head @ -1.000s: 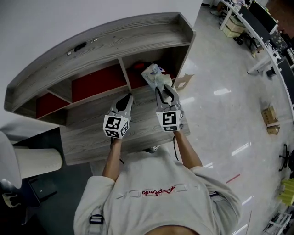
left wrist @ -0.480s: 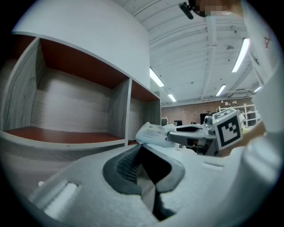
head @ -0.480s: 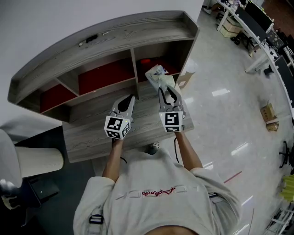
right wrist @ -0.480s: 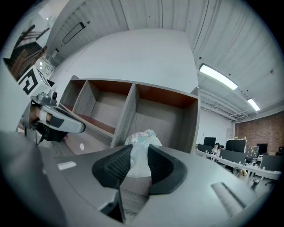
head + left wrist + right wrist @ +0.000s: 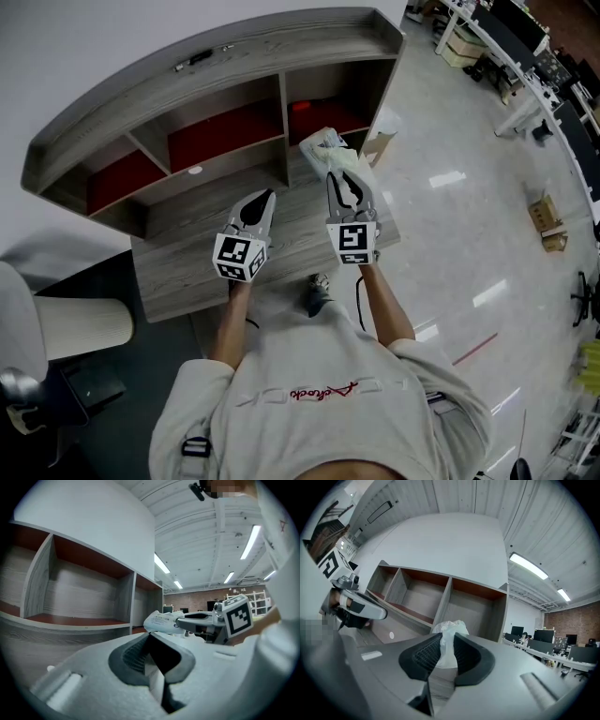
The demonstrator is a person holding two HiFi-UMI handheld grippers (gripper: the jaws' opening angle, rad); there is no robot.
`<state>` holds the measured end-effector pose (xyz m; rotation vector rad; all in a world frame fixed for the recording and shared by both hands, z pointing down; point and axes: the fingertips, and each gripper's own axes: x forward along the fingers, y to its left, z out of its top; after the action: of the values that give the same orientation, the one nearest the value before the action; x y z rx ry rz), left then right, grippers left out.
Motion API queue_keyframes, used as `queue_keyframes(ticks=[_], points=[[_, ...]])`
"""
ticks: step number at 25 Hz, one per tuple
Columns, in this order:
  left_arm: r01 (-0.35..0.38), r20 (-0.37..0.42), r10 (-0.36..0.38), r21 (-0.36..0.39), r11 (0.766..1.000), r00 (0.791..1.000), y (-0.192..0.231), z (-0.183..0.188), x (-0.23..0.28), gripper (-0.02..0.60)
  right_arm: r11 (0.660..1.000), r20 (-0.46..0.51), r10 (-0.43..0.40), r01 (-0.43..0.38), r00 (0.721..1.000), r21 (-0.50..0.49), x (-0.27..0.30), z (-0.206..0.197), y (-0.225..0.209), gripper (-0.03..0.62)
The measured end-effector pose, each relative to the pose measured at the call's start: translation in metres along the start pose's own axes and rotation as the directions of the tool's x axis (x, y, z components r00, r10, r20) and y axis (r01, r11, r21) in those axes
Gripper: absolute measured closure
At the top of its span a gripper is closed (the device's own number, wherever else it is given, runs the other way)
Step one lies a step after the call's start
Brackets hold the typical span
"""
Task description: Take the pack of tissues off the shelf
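R gripper (image 5: 339,176) jaws closing tighter on pack (image 5: 328,150), holding it. Pack now farther out from shelf (image 5: 234,56) than sec ago, up over desk (image 5: 187,272). L gripper (image 5: 265,197) jaws together, empty. Job nearly done.

Red script on the sweatshirt (image 5: 323,405) cannot be made out.

Grey wood-grain shelf (image 5: 281,47), three open compartments floored in red, small dark object (image 5: 192,61) on its top board, white dot (image 5: 194,170) on the ledge, broad worktop (image 5: 187,272) below, glossy floor (image 5: 450,234) alongside.
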<state>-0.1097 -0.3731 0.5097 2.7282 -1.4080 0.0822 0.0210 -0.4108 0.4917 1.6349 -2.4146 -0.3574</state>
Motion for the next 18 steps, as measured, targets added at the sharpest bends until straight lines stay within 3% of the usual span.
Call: queue_keyframes(ticks=[18], points=[[0.067, 0.043, -0.066, -0.007, 0.998, 0.997, -0.049, 0.0, -0.032, 0.583, 0.997, 0.039, -0.049, 0.051, 0.998, -0.064, -0.076, 0.028, 0.016, 0.526]])
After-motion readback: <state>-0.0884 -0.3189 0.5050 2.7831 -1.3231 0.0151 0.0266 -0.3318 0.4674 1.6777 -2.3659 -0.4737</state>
